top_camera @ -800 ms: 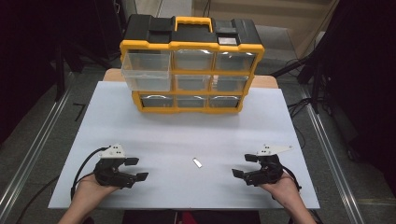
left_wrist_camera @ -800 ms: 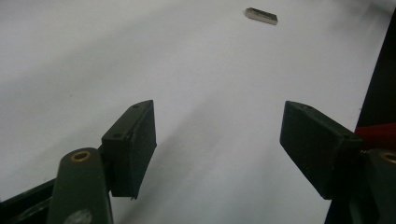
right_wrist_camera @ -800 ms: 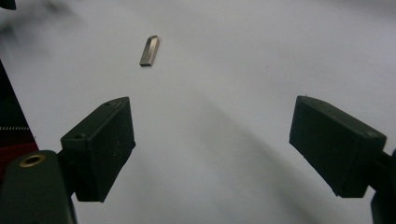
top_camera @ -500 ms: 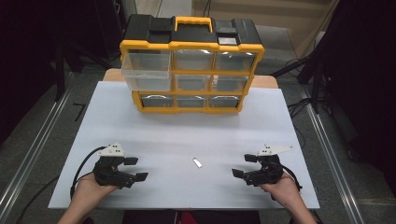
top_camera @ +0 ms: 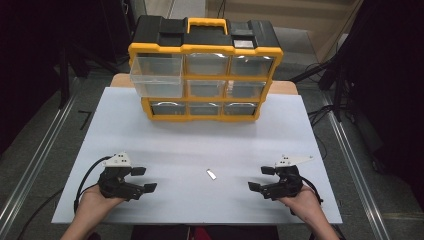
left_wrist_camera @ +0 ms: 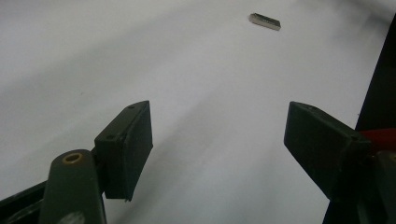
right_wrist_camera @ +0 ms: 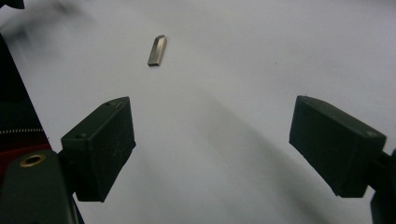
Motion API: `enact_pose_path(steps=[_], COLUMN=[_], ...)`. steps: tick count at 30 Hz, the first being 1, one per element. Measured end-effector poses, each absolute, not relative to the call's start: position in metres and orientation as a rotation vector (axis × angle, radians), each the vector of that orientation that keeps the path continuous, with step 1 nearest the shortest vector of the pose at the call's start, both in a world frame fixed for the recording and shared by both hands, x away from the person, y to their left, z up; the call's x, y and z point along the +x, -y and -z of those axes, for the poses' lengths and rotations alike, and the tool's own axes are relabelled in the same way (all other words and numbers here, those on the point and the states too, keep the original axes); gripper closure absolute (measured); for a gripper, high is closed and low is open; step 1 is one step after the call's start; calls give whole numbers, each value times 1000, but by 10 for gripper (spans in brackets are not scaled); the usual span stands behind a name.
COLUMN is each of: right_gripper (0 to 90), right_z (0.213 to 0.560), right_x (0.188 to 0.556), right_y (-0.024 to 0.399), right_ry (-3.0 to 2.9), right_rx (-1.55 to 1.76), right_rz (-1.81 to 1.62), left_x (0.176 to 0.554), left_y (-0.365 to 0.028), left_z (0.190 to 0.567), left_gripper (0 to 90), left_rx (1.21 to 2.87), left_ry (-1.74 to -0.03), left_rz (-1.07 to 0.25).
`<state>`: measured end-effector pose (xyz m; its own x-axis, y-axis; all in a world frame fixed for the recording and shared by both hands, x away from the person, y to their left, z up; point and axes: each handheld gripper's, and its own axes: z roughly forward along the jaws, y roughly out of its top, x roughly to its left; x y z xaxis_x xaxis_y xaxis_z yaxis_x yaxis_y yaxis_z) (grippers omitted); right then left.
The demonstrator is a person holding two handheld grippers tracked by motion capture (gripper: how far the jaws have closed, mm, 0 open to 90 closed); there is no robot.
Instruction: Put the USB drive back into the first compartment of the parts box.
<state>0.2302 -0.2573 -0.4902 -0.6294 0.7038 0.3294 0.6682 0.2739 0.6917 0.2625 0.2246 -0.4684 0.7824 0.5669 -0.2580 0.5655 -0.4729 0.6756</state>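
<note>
Nothing moved since the earlier frames: both hands parked at the near desk (top_camera: 150,130) edge. Left tool (top_camera: 141,179) released, jaws wide, empty. Right tool (top_camera: 261,178) same. Small metal piece (top_camera: 211,174) lies flat on the desk between them, apart from both.

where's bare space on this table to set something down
The widest free patch is the white table top between the drawer organizer and the two grippers. Smaller bare strips lie between the small metal piece and the left gripper, and between it and the right gripper. The organizer crowds the far edge.
</note>
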Motion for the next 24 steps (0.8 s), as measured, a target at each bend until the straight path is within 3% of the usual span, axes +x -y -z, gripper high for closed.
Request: enact_pose_path(steps=[24], right_gripper=[124], right_z=[489], right_x=[235], right_y=[255], right_ry=[-2505], right_rx=[1307], right_rz=[-1288], left_x=[264], left_y=[-222], left_z=[469], left_gripper=[246], left_rx=[2184], left_ry=[-834], left_rz=[-5])
